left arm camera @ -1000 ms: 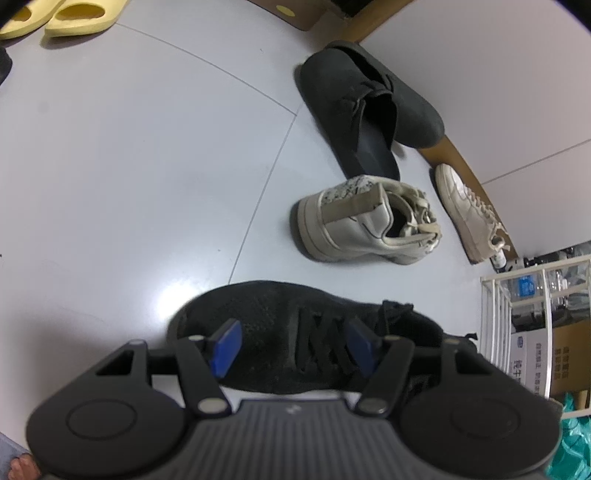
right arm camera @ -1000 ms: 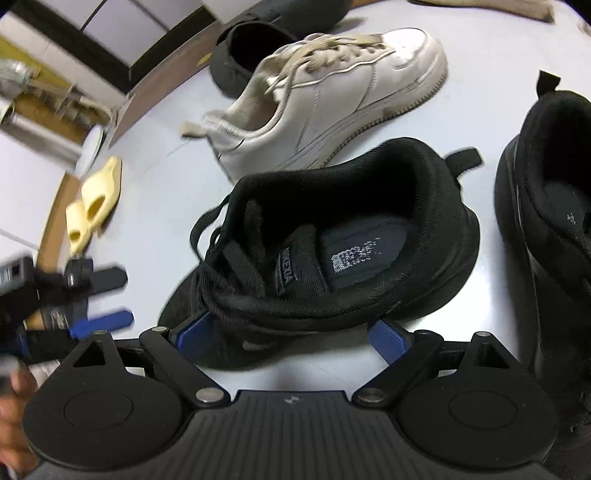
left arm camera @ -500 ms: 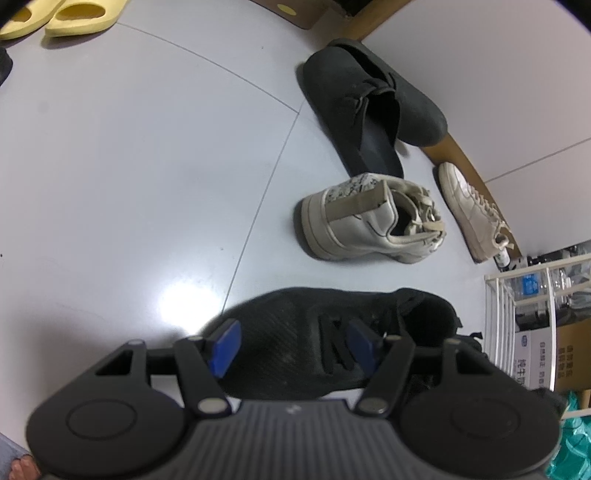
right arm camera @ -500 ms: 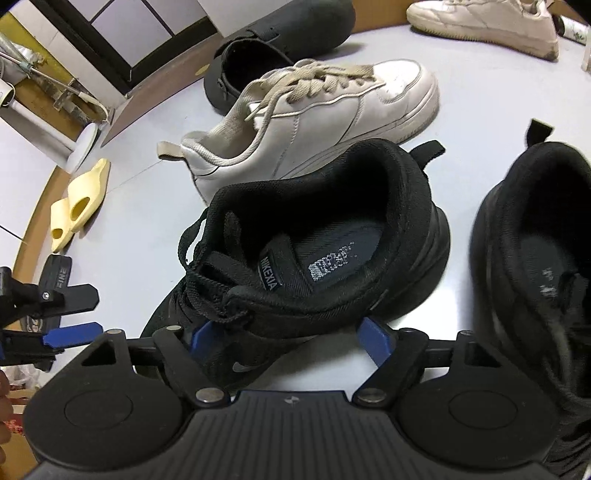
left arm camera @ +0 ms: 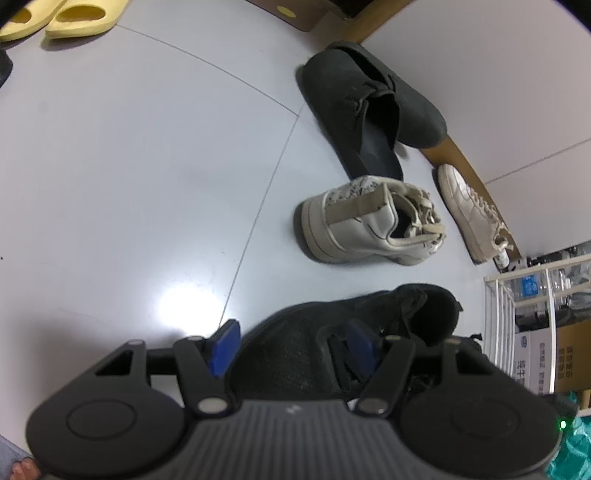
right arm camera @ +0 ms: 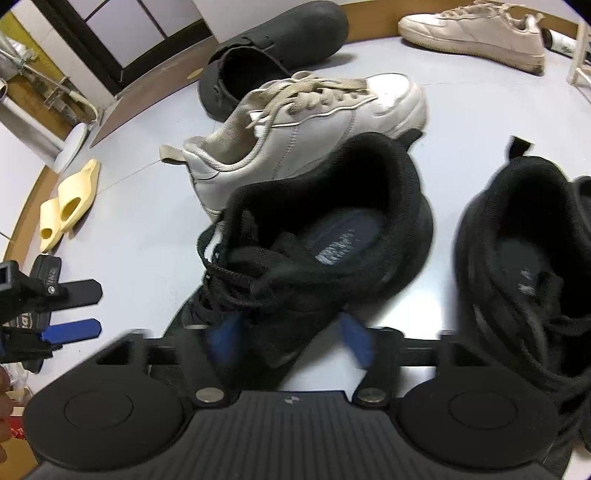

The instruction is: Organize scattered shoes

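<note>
My right gripper (right arm camera: 290, 336) grips a black sneaker (right arm camera: 325, 236) across its laced front, with the blue pads on both sides and the jaws opening slightly. The shoe is tilted, heel pointing away. Its mate, a second black sneaker (right arm camera: 517, 258), stands just to the right on the floor. My left gripper (left arm camera: 294, 345) is open and holds nothing. The same black sneaker (left arm camera: 295, 325) lies beyond its pads. Seen from the right wrist, the left gripper (right arm camera: 75, 311) hangs apart at the far left.
A white sneaker (right arm camera: 314, 122) stands right behind the held shoe, and its pair (right arm camera: 472, 29) lies by the wall. Two dark grey clogs (left arm camera: 369, 107) sit near the skirting. Yellow slippers (right arm camera: 70, 199) are at the far left. A white wire rack (left arm camera: 502, 314) stands on the right.
The right gripper's jaws have narrowed around the black sneaker and carried it. In the left wrist view the shoe has slid to the right and turned. The left gripper stayed put.
</note>
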The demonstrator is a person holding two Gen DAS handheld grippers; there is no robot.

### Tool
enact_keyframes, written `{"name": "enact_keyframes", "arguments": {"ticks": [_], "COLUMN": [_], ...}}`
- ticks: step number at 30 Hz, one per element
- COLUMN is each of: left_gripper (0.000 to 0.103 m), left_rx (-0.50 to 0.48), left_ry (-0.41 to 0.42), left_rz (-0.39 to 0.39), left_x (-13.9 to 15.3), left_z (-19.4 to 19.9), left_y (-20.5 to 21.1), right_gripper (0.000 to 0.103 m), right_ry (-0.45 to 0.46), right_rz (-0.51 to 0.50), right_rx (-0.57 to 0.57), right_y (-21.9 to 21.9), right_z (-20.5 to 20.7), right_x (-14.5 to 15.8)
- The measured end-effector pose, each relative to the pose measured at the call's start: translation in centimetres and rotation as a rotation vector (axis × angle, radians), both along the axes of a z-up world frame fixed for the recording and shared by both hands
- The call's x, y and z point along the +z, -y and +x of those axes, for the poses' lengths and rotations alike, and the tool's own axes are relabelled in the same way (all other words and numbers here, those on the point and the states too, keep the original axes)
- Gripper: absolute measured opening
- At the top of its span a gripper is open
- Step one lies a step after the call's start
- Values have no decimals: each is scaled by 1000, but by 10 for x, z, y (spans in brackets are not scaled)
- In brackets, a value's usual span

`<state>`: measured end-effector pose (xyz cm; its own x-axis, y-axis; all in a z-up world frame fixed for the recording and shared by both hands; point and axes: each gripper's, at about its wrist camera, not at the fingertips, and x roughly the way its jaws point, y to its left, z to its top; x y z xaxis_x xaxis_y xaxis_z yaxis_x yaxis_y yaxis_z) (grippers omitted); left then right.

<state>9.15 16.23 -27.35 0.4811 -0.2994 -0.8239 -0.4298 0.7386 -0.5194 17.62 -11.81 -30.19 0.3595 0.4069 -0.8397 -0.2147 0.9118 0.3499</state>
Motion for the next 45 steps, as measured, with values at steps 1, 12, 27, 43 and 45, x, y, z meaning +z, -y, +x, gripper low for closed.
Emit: {"name": "enact_keyframes", "arguments": {"ticks": [1, 12, 27, 43, 45], "left_gripper": [67, 67, 67, 67, 67], "left_rx": [0, 9, 9, -19, -24], "left_ry": [-1, 3, 9, -12, -10], "left_rz": [-1, -9, -21, -30, -29], "left_x": [0, -3, -3, -11, -11], "left_z": [1, 2, -1, -2, -2], "left_y": [0, -3, -7, 3, 4], "right_gripper": [78, 37, 93, 76, 75], "right_ry": [-3, 18, 120, 30, 26], "right_rz": [1, -101, -153, -223, -234], "right_rx": [-1, 28, 18, 97, 93], "right_y": [1, 29, 27, 18, 17], "right_z": [2, -23, -49, -46, -50], "right_x": [-2, 0, 26, -12, -11]}}
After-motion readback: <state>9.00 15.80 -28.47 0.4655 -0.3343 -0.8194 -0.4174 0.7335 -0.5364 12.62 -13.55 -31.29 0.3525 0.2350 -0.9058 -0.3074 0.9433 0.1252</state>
